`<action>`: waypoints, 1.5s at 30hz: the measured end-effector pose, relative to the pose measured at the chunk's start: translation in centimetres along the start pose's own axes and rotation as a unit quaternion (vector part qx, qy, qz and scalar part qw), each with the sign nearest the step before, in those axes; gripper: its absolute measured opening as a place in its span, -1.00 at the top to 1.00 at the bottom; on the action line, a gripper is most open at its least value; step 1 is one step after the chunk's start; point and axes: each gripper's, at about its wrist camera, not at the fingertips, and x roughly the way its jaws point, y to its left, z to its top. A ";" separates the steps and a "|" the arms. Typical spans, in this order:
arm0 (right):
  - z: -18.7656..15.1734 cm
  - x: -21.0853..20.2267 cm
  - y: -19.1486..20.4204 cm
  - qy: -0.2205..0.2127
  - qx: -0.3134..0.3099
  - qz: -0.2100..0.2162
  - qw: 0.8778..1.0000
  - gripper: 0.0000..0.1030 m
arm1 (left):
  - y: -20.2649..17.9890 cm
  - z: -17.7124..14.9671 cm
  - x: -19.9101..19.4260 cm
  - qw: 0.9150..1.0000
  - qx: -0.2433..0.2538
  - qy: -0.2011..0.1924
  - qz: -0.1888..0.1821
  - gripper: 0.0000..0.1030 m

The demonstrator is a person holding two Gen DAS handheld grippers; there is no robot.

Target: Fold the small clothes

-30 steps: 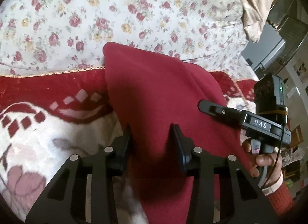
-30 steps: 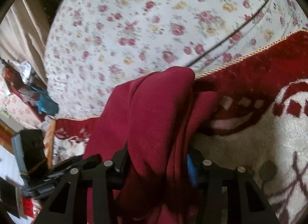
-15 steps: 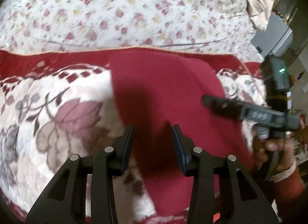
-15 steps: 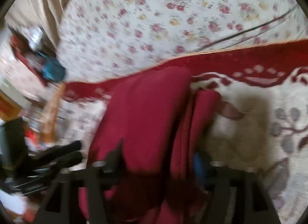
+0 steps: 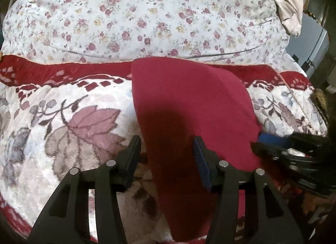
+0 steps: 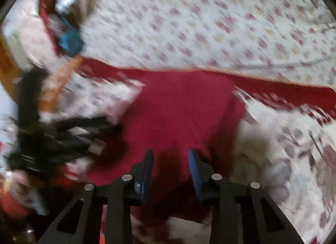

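Note:
A dark red garment (image 5: 189,105) lies folded and flat on the plush floral blanket (image 5: 69,122). In the left wrist view my left gripper (image 5: 167,151) hovers over the garment's near left edge. Its jaws are opening, and the pads stand clear of the cloth lying beneath them. My right gripper (image 5: 273,147) shows at the garment's right edge. The right wrist view is blurred by motion. There the garment (image 6: 178,107) spreads ahead of my right gripper (image 6: 171,155). Its jaws are closing with a gap left and no cloth pinched. My left gripper (image 6: 84,126) is a dark shape at the left.
A white sheet with small red flowers (image 5: 147,13) covers the bed beyond the blanket's red border (image 5: 63,69). A beige cloth (image 5: 287,2) hangs at the top right beside a grey appliance (image 5: 315,50). Clutter, with something blue (image 6: 69,42), sits off the bed's left side.
The garment was lifted and bunched between both grippers; both have let go, and it now lies flat on the blanket. Both grippers have drawn back toward its near end.

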 end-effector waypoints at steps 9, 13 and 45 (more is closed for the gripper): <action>0.1 -1.2 0.5 -0.030 0.001 -0.016 0.999 0.40 | 0.1 -0.1 -0.2 0.998 0.006 -0.047 0.032 -0.24; 2.1 -1.8 1.4 -0.069 0.001 -0.027 0.997 -0.01 | 0.4 0.1 0.0 0.998 0.003 -0.047 0.041 -0.24; 2.1 2.3 -0.1 -0.044 0.020 -0.069 0.996 -0.02 | 0.1 0.9 0.9 0.996 0.014 -0.047 0.071 -0.39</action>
